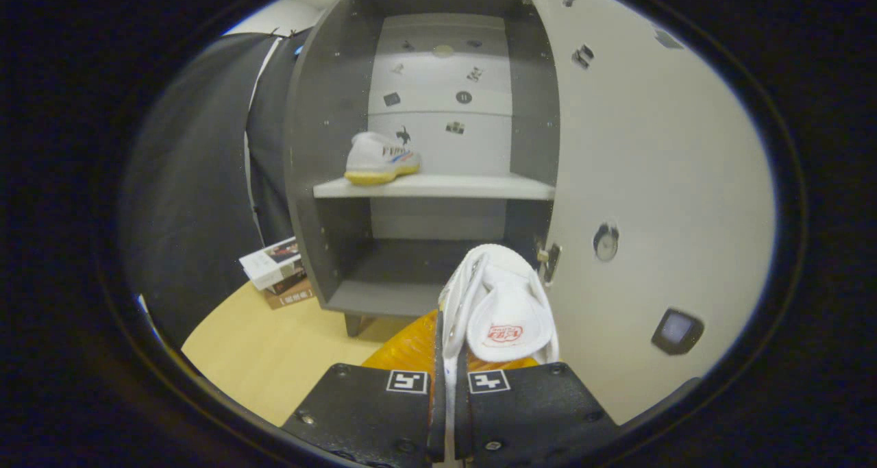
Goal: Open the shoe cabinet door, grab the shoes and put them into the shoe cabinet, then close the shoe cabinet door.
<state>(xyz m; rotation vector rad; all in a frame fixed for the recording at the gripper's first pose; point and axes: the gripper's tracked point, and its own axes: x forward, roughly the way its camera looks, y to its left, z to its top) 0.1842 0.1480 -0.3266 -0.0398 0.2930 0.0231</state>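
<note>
a: so where are the fingers (pixel 449 386) at?
b: clamped tight on a white shoe (pixel 499 310); both press on its side wall, which runs up between them; you look down into its opening, tongue label facing the camera; orange sole on the left

a: and the cabinet (pixel 322 180)?
b: straight ahead, beyond the shoe; door (pixel 651 153) swung wide open on the right; a second shoe (pixel 380 158) already sits on the middle shelf (pixel 438 187), left side, yellow sole; the bottom compartment is just beyond the held shoe

a: anything else around?
b: a stack of books (pixel 277 271) on the wooden desk (pixel 274 358), just left of the cabinet's foot
</note>
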